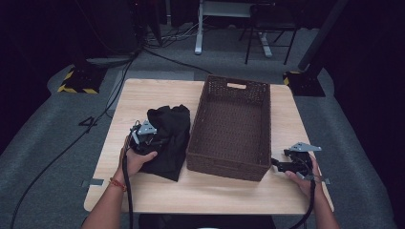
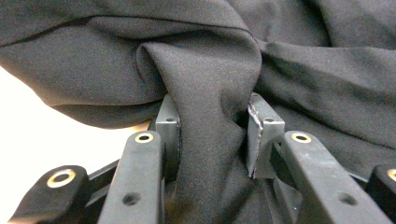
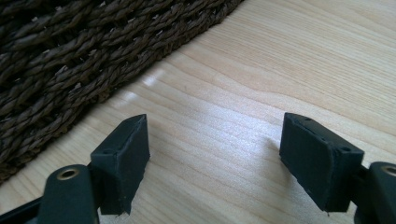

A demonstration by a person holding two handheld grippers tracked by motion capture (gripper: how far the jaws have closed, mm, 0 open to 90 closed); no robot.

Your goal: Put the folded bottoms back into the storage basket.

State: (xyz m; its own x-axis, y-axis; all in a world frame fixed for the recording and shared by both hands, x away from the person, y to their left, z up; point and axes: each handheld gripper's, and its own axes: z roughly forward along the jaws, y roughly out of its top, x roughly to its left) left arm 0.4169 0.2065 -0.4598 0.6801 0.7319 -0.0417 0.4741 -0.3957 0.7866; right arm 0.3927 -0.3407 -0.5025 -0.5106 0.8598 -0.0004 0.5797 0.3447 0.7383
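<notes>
Between the left tool's (image 2: 212, 121) pads, a thick fold of black cloth (image 2: 210, 70) is pinched, bulging up past both fingertips. High view: that tool (image 1: 152, 138) lies on the cloth's (image 1: 169, 131) near-left part, hand behind it; the cloth heap sits on the worktop (image 1: 215, 191), with the basket (image 1: 229, 164) just to the tool's right, edges about touching.

Right tool (image 3: 215, 154): jaws spread wide, nothing between them, bare wood beneath. Woven basket wall (image 3: 70, 51) stands ahead and to its left, close by. High view puts this tool (image 1: 277, 164) low at the basket's near-right corner, just beside it, pointing toward it.
</notes>
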